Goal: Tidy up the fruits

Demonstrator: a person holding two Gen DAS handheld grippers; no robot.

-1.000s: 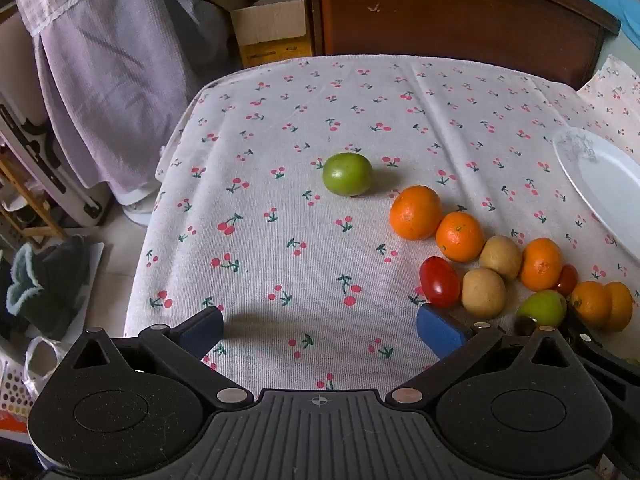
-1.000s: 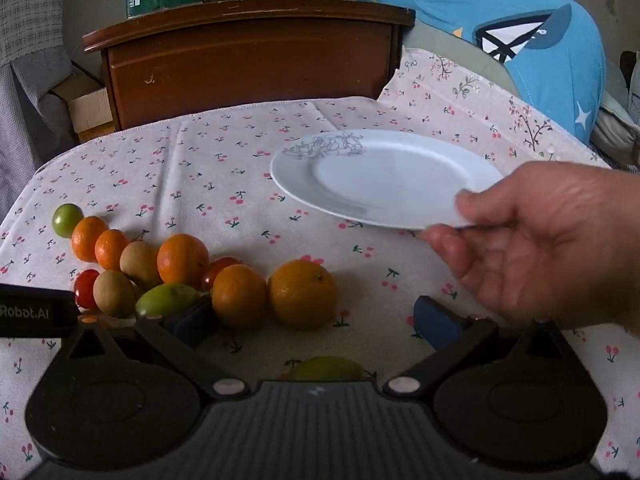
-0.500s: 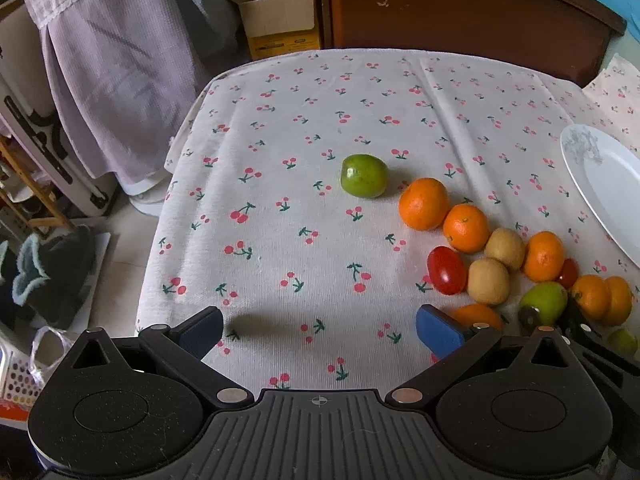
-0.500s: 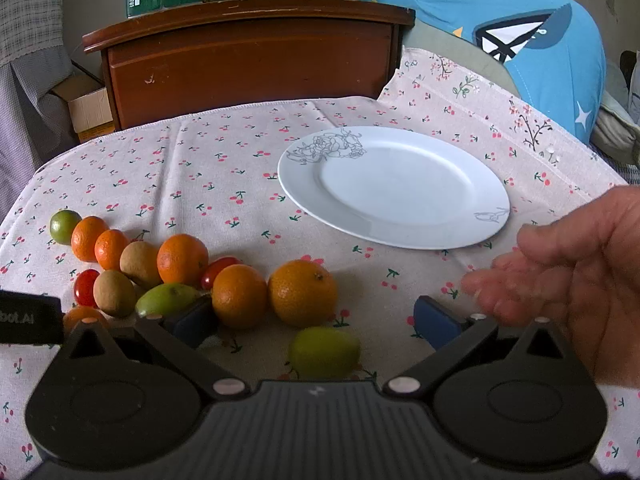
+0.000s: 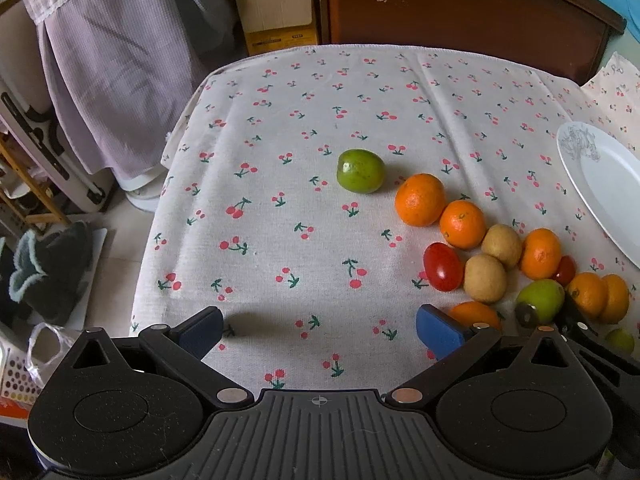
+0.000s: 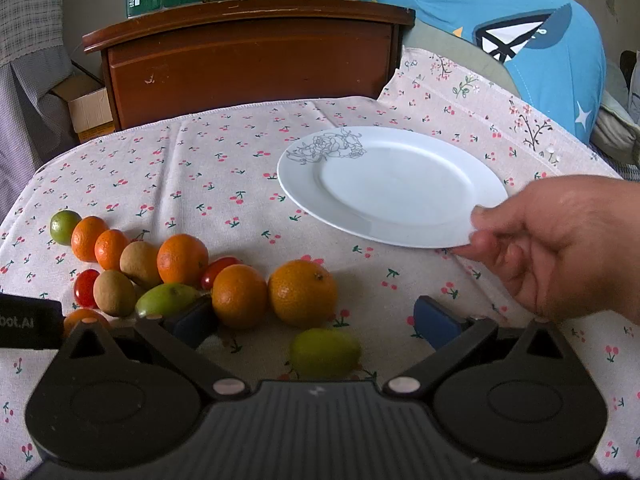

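Observation:
Several oranges, brown fruits, red tomatoes and green fruits lie in a cluster on the cherry-print tablecloth. A green fruit lies apart at the cluster's far end, beside an orange. My left gripper is open and empty over bare cloth, left of the cluster. My right gripper is open and empty, with a green fruit on the cloth between its fingers and two oranges just ahead. A white plate lies beyond; a bare hand grips its near right rim.
A wooden headboard stands behind the table. A blue cushion lies at the back right. The table's left edge drops to a floor with a cardboard box, hanging cloth and clutter.
The left gripper has pulled back, bringing more of the table into view. The bare hand let go of the plate, drew back, then took hold of its rim again and shifted it.

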